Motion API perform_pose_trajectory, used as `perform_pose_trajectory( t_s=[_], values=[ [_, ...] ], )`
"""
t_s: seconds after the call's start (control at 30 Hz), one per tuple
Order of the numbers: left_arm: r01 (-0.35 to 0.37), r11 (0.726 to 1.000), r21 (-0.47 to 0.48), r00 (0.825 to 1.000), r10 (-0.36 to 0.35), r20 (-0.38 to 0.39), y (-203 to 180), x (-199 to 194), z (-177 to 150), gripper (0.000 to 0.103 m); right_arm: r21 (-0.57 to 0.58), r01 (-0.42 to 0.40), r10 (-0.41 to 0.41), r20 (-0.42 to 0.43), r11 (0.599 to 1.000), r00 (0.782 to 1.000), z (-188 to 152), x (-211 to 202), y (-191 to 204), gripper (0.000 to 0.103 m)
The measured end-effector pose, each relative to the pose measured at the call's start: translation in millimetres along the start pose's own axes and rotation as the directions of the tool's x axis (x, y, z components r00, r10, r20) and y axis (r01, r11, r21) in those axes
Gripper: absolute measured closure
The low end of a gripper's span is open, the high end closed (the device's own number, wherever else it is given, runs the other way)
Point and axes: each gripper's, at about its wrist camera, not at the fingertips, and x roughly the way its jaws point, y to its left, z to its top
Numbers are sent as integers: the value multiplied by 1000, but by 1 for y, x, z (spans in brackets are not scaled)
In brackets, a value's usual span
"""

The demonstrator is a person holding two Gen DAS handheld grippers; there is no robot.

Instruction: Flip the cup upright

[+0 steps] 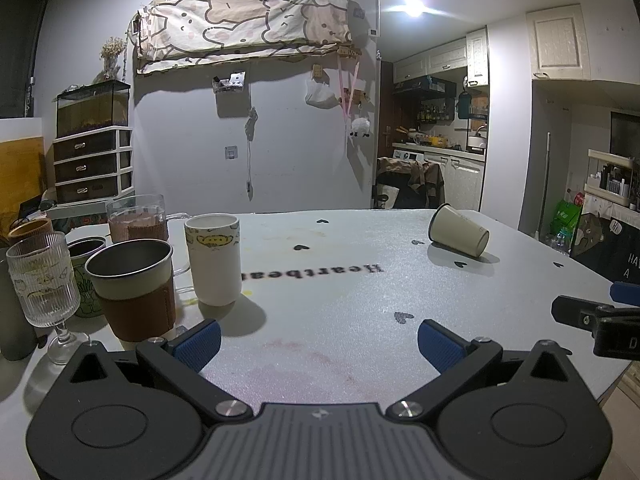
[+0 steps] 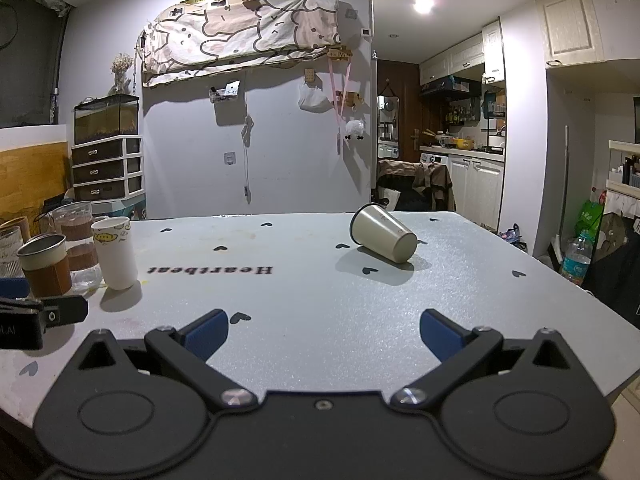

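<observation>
A cream cup [image 1: 459, 235] with a dark rim lies on its side on the grey table [image 1: 340, 280], at the far right in the left wrist view. In the right wrist view the cup [image 2: 384, 238] lies ahead and slightly right of centre, its mouth turned to the far left. My left gripper [image 1: 319, 340] is open and empty, low over the table's near part. My right gripper [image 2: 324, 334] is open and empty, well short of the cup. Each gripper shows at the edge of the other's view.
A cluster of upright vessels stands at the table's left: a white mug [image 1: 214, 260], a steel cup with a brown sleeve [image 1: 134, 288], a ribbed wine glass [image 1: 44, 280], a glass mug [image 1: 138, 218]. The table's right edge [image 2: 580, 292] drops off to the floor.
</observation>
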Motion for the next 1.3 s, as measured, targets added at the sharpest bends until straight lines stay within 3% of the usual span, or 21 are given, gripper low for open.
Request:
perform_pose_trajectory(
  t_s=[1.3],
  values=[
    [-8, 1000, -4, 1000, 8, -9, 5, 1, -4, 0, 1, -19, 19, 12, 1000, 1000, 0, 10, -3, 0]
  ],
)
